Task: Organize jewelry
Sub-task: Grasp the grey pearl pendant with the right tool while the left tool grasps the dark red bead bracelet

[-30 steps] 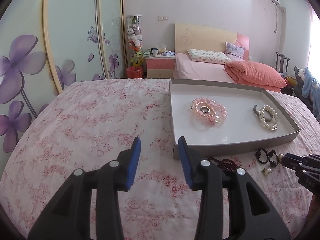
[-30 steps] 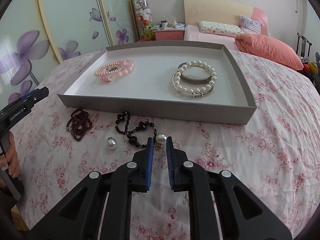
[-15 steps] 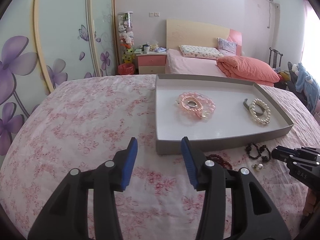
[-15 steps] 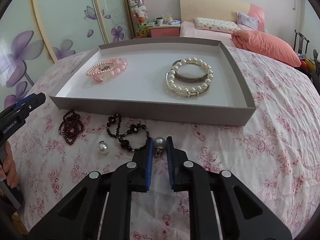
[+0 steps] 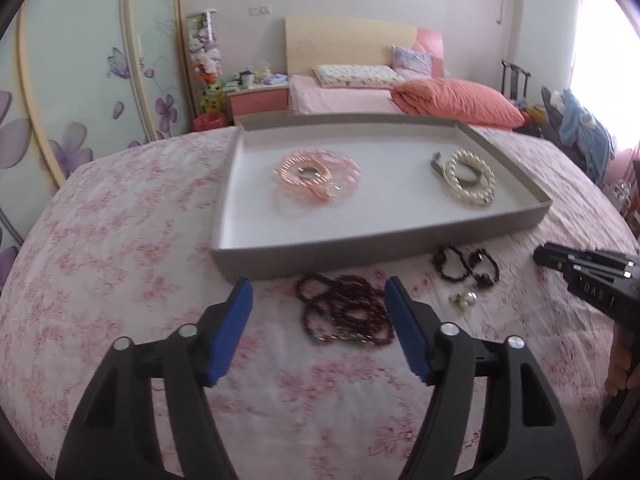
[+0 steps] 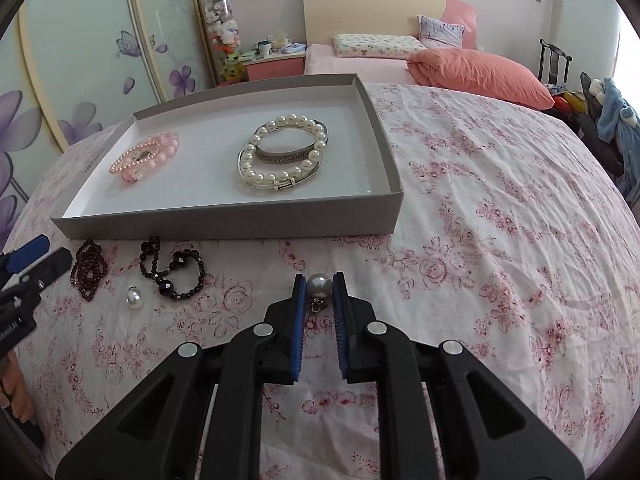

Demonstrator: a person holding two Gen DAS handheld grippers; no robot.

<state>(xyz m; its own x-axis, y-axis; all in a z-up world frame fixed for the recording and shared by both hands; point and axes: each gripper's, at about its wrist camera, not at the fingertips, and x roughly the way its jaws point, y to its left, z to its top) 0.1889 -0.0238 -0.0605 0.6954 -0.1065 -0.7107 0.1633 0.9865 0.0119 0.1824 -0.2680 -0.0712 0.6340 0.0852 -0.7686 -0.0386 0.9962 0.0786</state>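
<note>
1. A grey pearl (image 6: 319, 285) is clamped between the blue pads (image 6: 298, 328) of the right gripper (image 6: 319, 292); its small metal fitting hangs just below it, and the pearl is held clear of the floral cloth (image 6: 500, 240).
2. The left gripper (image 5: 319, 300) is held wide apart above the cloth, with nothing between its pads (image 5: 234, 330).
3. A dark red bead string (image 5: 344, 314) is seen lying on the cloth between the left gripper's fingertips, in front of the tray (image 5: 372, 246).
4. A black bead bracelet (image 5: 466, 266) is laid on the cloth to the right of the red string, near the tray's front wall.
5. A white pearl (image 5: 468, 299) is seen on the cloth just in front of the black bracelet.
6. In the right wrist view the same three pieces are found at the left, before the tray's front wall: red string (image 6: 89, 270), black bracelet (image 6: 172, 270) and white pearl (image 6: 134, 298).
7. Inside the tray, a pink bead cluster (image 6: 145, 156) is placed at the left side.
8. A white pearl bracelet (image 6: 285, 151) is laid over a silver bangle (image 6: 286, 157) toward the tray's right side, well apart from the pink cluster.
9. The tray itself is set on the floral cloth, with a bed (image 6: 360, 64) seen behind it.
</note>
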